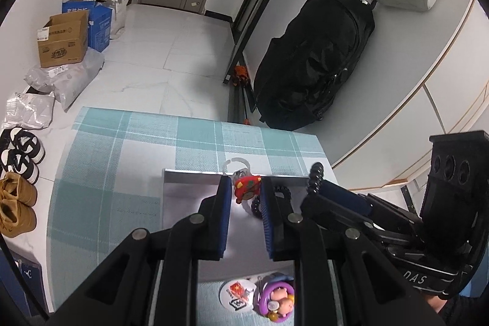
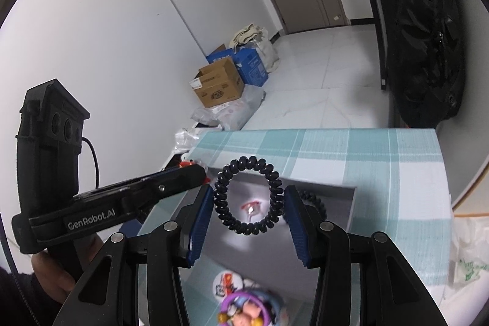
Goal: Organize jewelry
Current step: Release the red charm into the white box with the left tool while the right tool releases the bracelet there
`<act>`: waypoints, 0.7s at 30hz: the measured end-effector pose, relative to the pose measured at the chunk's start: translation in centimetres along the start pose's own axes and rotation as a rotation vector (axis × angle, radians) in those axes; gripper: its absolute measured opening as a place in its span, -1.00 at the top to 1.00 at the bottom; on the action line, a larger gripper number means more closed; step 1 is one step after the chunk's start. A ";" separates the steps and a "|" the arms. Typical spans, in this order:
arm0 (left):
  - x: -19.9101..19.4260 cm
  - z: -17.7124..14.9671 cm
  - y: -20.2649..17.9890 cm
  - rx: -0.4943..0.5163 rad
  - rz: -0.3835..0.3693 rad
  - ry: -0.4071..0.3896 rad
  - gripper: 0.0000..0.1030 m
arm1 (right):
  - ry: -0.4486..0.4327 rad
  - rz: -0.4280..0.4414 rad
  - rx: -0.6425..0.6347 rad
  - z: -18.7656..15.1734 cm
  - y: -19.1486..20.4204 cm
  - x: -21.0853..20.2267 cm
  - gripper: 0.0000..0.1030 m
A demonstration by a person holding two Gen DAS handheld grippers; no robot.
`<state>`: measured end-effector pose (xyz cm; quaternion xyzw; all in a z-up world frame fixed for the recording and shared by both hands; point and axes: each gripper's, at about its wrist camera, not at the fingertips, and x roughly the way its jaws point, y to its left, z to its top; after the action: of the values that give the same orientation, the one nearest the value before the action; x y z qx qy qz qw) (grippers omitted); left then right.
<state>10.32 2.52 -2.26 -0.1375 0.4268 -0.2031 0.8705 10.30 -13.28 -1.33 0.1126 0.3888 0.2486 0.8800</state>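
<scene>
Both tongs [image 1: 244,197] [image 2: 248,203] over tray [image 1: 189,191]

The tabletop [image 1: 122,148] wears a teal-and-white plaid cloth crossed by thin white lines. On it sits a grey tray [image 1: 189,197] holding a red charm [image 1: 246,187] with green and yellow touches. The spiral hair tie [image 2: 246,194] is glossy black. Each hand-held gripper is black with blue ribbed pads [image 2: 198,229]. A purple ring toy [image 1: 276,300] carries pink figures beside a white round badge [image 1: 237,295] printed red and black
</scene>
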 end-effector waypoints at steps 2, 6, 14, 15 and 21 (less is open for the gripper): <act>0.3 0.0 0.0 0.003 -0.008 0.009 0.73 | 0.003 0.004 0.002 0.2 -0.2 0.5 0.11; 1.0 -0.2 0.2 0.004 -0.017 0.036 0.73 | 0.013 0.008 0.004 0.4 -0.6 1.3 0.11; 2.1 -0.1 0.5 -0.014 -0.024 0.074 0.73 | 0.036 0.009 0.025 0.4 -1.7 2.0 0.11; 2.1 -0.2 0.6 -0.015 -0.023 0.077 0.73 | 0.039 0.010 0.026 0.4 -1.8 2.1 0.11; 2.3 -0.1 0.4 -0.009 -0.030 0.078 0.73 | 0.059 0.007 0.029 0.4 -1.7 2.4 0.11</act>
<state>11.61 1.80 -4.08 -0.1397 0.4593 -0.2193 0.8494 12.53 -13.48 -3.27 0.1196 0.4177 0.2493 0.8655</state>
